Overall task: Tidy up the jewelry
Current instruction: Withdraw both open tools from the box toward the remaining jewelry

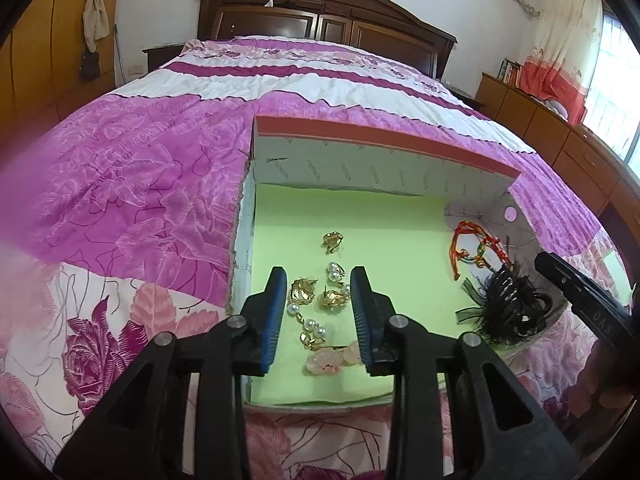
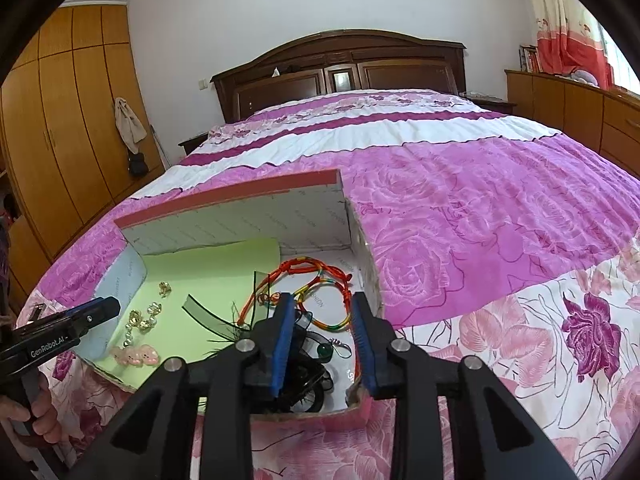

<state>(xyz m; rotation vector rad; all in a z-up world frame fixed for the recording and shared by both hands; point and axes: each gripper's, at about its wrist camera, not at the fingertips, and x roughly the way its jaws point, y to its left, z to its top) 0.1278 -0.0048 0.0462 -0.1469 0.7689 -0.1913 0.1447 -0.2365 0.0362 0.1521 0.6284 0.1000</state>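
Currently mid-sort, by the look of it: small pieces gathered on 1 side of the box (image 2: pixel 240 216), cords and hair things on the other.

Nearest, left hand-held gripper (image 1: pixel 319 276) poised low over the green liner (image 1: pixel 400 232), jaws apart and clamped on nothing. Gold-and-pearl earrings (image 1: pixel 304 300) lying loose between the blue pads; left pad just beside a gold leaf, contact impossible to confirm. Close to the near wall, a pink flower piece (image 1: pixel 332 362) flat on the liner. A little farther in, 1 lone gold earring (image 1: pixel 332 240) set apart from the cluster.

Off to the right, right hand-held gripper (image 2: pixel 322 298) likewise spread, gripping nothing, hanging above a black feathered hair claw (image 1: pixel 508 308) and a green bead charm (image 2: pixel 325 350). Beyond those, a red and rainbow cord bracelet (image 2: pixel 298 266) looped on the bare white floor of the box, past the liner's edge. Farther still, only the tall back wall, then the pink floral bed (image 2: pixel 460 200) carrying it all.

Probably next: pick 1 piece and place it tidily, perhaps the lone earring beside its match. Calls for a square descent and a narrow pinch on the metal body, not the thin post. Soft liner and crowded neighbours make snagging or dragging a second earring the likely slip.
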